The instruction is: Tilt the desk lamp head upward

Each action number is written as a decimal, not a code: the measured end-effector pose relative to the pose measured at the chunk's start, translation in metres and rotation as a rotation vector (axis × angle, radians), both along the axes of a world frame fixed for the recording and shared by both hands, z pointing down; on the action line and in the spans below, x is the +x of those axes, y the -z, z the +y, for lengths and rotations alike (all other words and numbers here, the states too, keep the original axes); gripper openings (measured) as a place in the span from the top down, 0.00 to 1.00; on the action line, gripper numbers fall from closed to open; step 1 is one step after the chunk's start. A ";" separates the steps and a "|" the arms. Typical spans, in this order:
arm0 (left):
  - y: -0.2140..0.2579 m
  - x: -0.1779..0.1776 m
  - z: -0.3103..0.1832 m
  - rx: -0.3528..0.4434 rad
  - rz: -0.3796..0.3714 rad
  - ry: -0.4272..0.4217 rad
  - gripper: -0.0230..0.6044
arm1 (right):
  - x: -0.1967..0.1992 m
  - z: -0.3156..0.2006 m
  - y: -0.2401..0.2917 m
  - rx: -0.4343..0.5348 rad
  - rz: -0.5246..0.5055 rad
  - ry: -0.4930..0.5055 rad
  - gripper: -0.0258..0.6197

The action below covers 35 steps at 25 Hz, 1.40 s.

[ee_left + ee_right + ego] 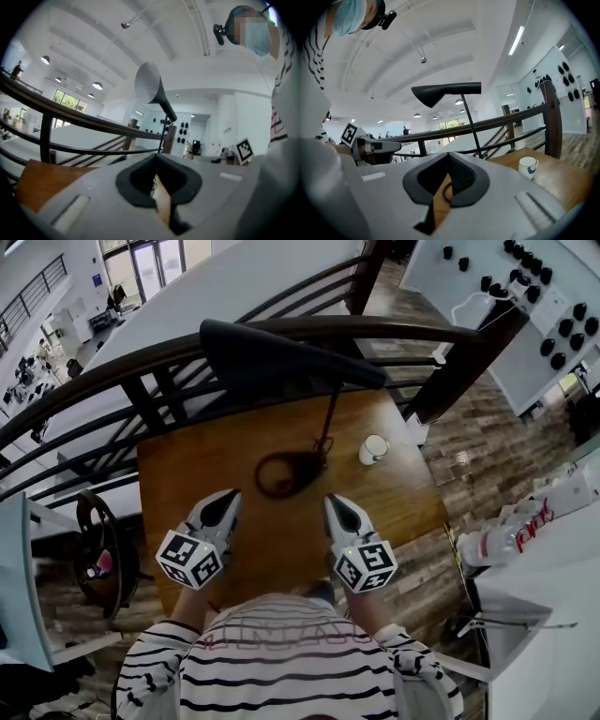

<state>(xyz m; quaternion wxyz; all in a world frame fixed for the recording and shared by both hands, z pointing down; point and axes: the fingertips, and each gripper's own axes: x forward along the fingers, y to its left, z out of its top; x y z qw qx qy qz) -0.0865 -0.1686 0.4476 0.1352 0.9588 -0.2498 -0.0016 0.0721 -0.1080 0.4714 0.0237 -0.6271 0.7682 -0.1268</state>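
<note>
- Head view: one desk lamp head, dark, hanging over the far edge of the wooden table; ring base mid-table, thin stem between them.
- One white cup right of the base, apart from it.
- Two grippers: left gripper and right gripper over the near half, flanking the base, touching nothing.
- Both pairs of jaws clenched, nothing between.
- Curved railing close behind the far edge; plank floor past the right edge.

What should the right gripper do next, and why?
Probably open the right gripper and raise it toward the black desk lamp head: it is shut, empty and low over the brown wooden table, not touching the lamp.
</note>
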 end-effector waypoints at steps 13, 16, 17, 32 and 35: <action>-0.032 -0.027 0.030 -0.072 -0.037 0.006 0.96 | -0.035 0.031 -0.021 -0.064 0.014 0.000 0.96; -0.036 -0.029 0.031 -0.078 -0.044 -0.003 0.96 | -0.037 0.032 -0.021 -0.064 0.023 -0.012 0.96; -0.037 -0.030 0.031 -0.080 -0.044 -0.009 0.96 | -0.038 0.031 -0.021 -0.064 0.025 -0.015 0.96; -0.043 -0.021 0.037 -0.096 -0.060 -0.054 0.96 | -0.042 0.030 -0.024 -0.074 0.030 -0.009 0.96; -0.044 -0.021 0.037 -0.094 -0.059 -0.053 0.96 | -0.042 0.029 -0.024 -0.071 0.030 -0.007 0.96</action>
